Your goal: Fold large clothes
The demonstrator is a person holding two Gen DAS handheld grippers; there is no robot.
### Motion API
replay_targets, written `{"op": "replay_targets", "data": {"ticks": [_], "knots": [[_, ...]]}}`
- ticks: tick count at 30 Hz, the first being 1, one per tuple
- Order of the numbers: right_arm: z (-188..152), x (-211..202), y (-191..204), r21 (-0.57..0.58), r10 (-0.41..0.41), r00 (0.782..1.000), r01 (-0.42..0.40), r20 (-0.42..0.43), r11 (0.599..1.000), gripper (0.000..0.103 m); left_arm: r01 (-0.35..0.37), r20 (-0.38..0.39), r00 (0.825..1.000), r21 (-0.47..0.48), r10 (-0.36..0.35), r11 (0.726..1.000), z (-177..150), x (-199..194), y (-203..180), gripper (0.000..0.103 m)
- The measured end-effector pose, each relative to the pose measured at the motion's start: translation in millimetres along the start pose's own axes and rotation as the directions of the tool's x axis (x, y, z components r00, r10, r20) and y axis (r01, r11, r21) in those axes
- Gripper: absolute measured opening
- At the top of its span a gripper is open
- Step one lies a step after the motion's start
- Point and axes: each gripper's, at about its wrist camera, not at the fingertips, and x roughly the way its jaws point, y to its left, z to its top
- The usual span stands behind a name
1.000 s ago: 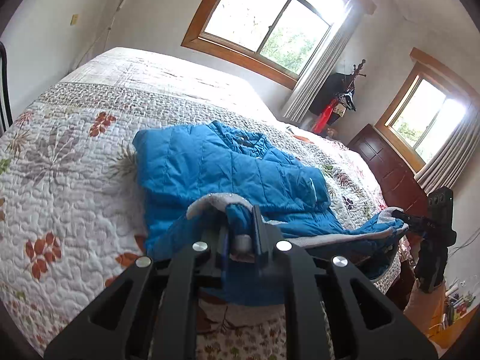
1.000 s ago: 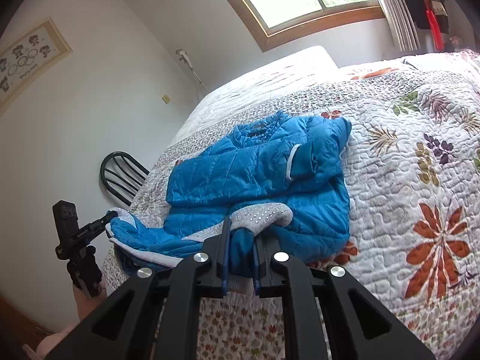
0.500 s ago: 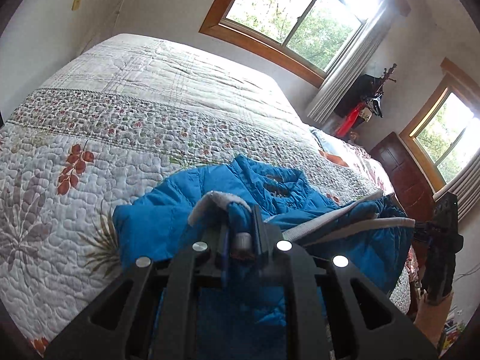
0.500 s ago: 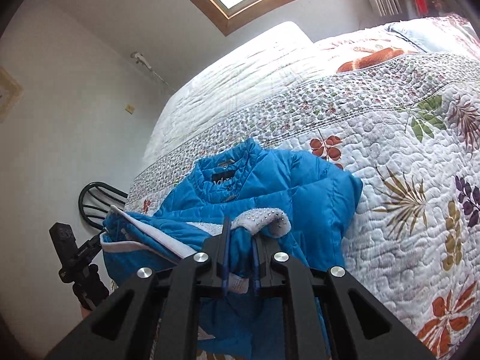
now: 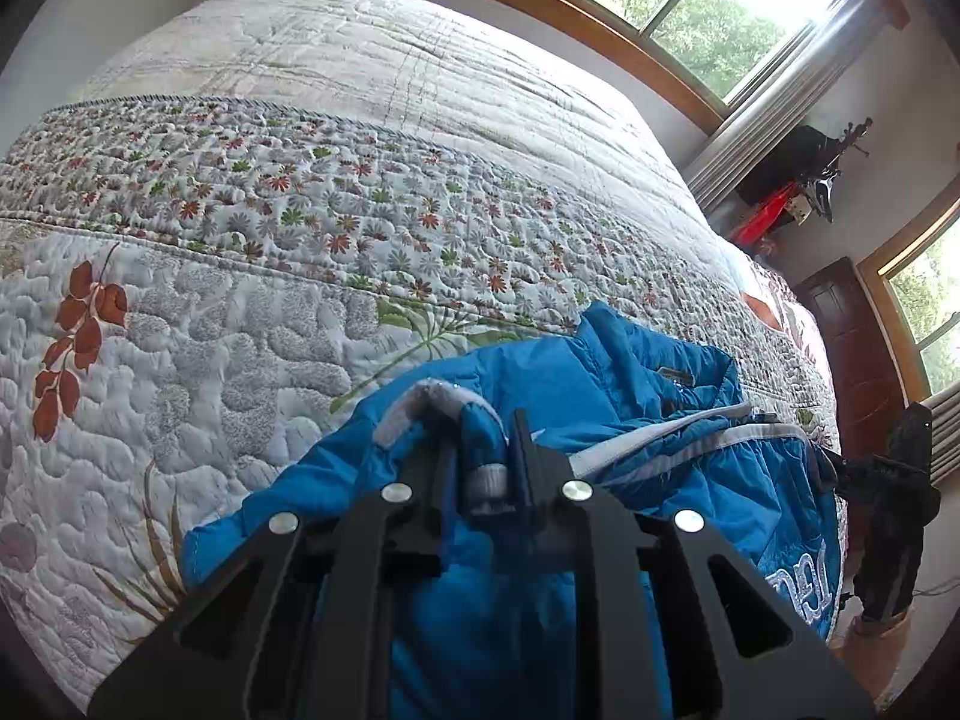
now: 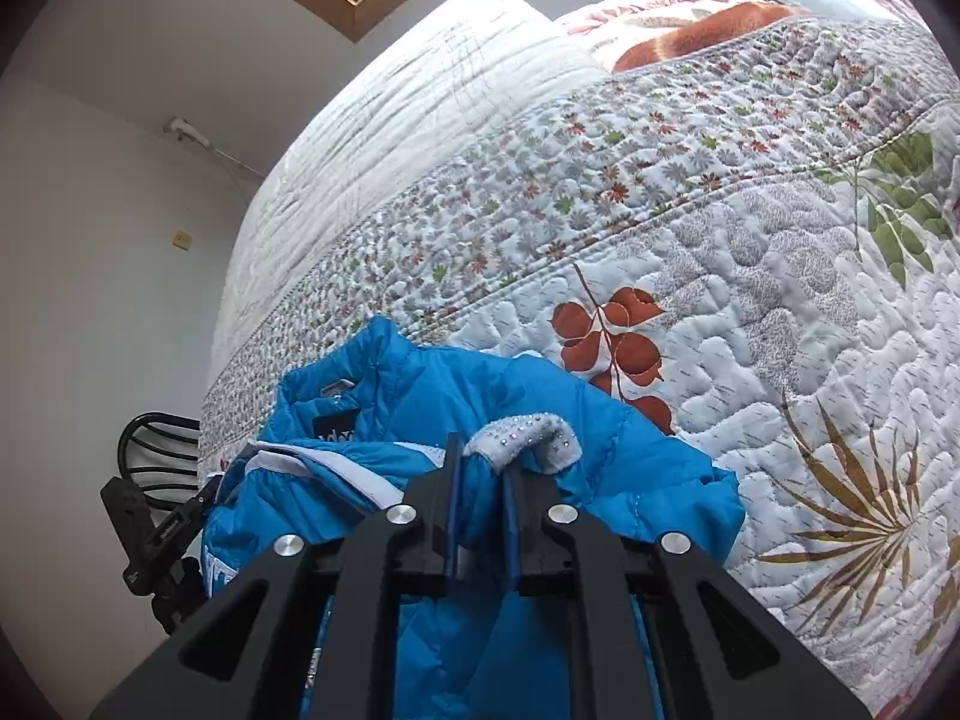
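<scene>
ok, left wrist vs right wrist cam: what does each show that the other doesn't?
Left wrist only: the side window, the dark wooden cabinet, and red and black items in the corner.
Right wrist only: a black chair by the wall, a wall plate, the orange pillow.
Both: the blue jacket on the floral quilt, each gripper pinching its grey-trimmed hem; left gripper jaws are opening, right gripper is clamped.

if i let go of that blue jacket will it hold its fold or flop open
Probably flops: the blue jacket sags in soft folds between both grippers, so it looks limp, not stiff. Its quilted, puffy shell may spring back a little. The smooth fabric looks slick, though the textured quilt should hold it.
</scene>
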Motion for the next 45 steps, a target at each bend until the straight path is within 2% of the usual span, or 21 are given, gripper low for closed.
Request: {"op": "replay_targets", "data": {"ticks": [3,6,8,9,10,15,17,18,19,20,21,22,23,26,27,30,35,38,41,43,45], "knots": [[-2.0,-5.8,0.3,-0.018,0.015,1.0,-0.015,0.006,1.0,0.018,0.046,-0.038,0.998,-0.03,-0.047,0.998,5.3,-1.5,2.5,0.021],[-7.2,-25.4,3.7,-0.046,0.055,0.998,-0.054,0.031,0.997,0.027,0.147,-0.028,0.988,-0.071,-0.149,0.987,10.1,-24.3,10.9,0.034],[-14.0,-42.1,6.9,-0.075,0.031,0.997,-0.026,0.069,0.997,0.047,0.182,0.027,0.983,-0.084,-0.181,0.98,10.0,-48.6,17.5,0.061],[-18.3,-51.6,8.2,-0.09,-0.005,0.994,0.014,0.105,0.996,0.066,0.198,0.048,0.98,-0.081,-0.195,0.977,8.2,-60.2,21.4,0.062],[-22.8,-59.5,9.6,-0.113,-0.022,0.991,0.037,0.131,0.993,0.068,0.19,0.059,0.981,-0.072,-0.186,0.979,4.4,-69.8,24.1,0.062],[-50.8,-58.9,9.0,-0.186,-0.052,0.994,0.069,0.093,0.98,0.067,0.05,0.006,0.999,0.069,-0.051,0.996,-43.1,-77.7,16.4,0.062],[-62.3,-47.1,11.8,-0.235,-0.104,0.992,0.119,0.075,0.965,0.061,0.055,-0.027,0.998,0.107,-0.053,0.993,-63.6,-69.8,14.1,0.061],[-66.1,-39.6,13.5,-0.251,-0.14,0.987,0.155,0.078,0.955,0.049,0.049,-0.028,0.999,0.124,-0.045,0.991,-73.1,-66.5,10.5,0.06],[-68.7,-33.4,13.5,-0.261,-0.182,0.979,0.199,0.088,0.945,0.031,0.018,-0.015,1.0,0.139,-0.016,0.99,-80.1,-63.1,6.0,0.05],[-68.2,-28.1,14.1,-0.26,-0.21,0.973,0.228,0.095,0.938,0.025,-0.027,0.0,1.0,0.155,0.027,0.988,-84.8,-59.1,1.7,0.04],[-67.4,-26.7,14.5,-0.251,-0.211,0.972,0.23,0.101,0.94,0.018,-0.058,0.011,0.998,0.168,0.057,0.984,-86.2,-55.1,-2.3,0.036],[-64.6,-28.5,15.7,-0.241,-0.201,0.973,0.223,0.113,0.945,0.011,-0.076,0.025,0.997,0.168,0.073,0.983,-84.8,-53.5,-4.5,0.027],[-61.8,-33.0,17.1,-0.232,-0.185,0.974,0.211,0.131,0.949,0.009,-0.085,0.042,0.996,0.164,0.079,0.983,-83.4,-54.8,-8.1,0.021],[-49.9,-36.0,10.5,-0.175,-0.187,0.97,0.213,0.156,0.961,0.008,-0.141,0.108,0.987,0.176,0.123,0.974,-77.6,-58.1,-14.9,0.02],[-47.5,-29.6,7.6,-0.17,-0.204,0.968,0.228,0.146,0.959,0.008,-0.169,0.106,0.983,0.185,0.151,0.968,-76.6,-51.7,-13.8,0.02],[-48.2,-2.6,-3.9,-0.162,-0.243,0.965,0.257,0.1,0.953,0.008,-0.169,0.061,0.985,0.183,0.16,0.969,-76.8,-25.8,-1.6,0.028],[-50.8,3.4,-3.8,-0.149,-0.267,0.958,0.281,0.105,0.948,0.01,-0.165,0.054,0.986,0.157,0.158,0.974,-74.8,-25.4,1.7,0.03],[-60.6,-26.4,9.0,-0.145,-0.296,0.935,0.326,0.196,0.934,0.018,-0.172,0.061,0.984,0.105,0.167,0.979,-71.0,-47.7,2.7,0.034],[-82.1,-65.2,33.1,-0.184,-0.306,0.899,0.374,0.314,0.909,0.021,-0.211,0.168,0.967,0.093,0.194,0.973,-78.1,-86.7,-6.3,0.036],[-104.7,-77.5,55.4,-0.25,-0.253,0.91,0.342,0.328,0.906,0.021,-0.212,0.217,0.959,0.126,0.181,0.969,-91.2,-107.6,-25.4,0.036],[-124.3,-72.1,77.5,-0.313,-0.2,0.941,0.284,0.274,0.906,0.021,-0.176,0.206,0.968,0.161,0.141,0.971,-107.1,-114.7,-49.9,0.036]]}}
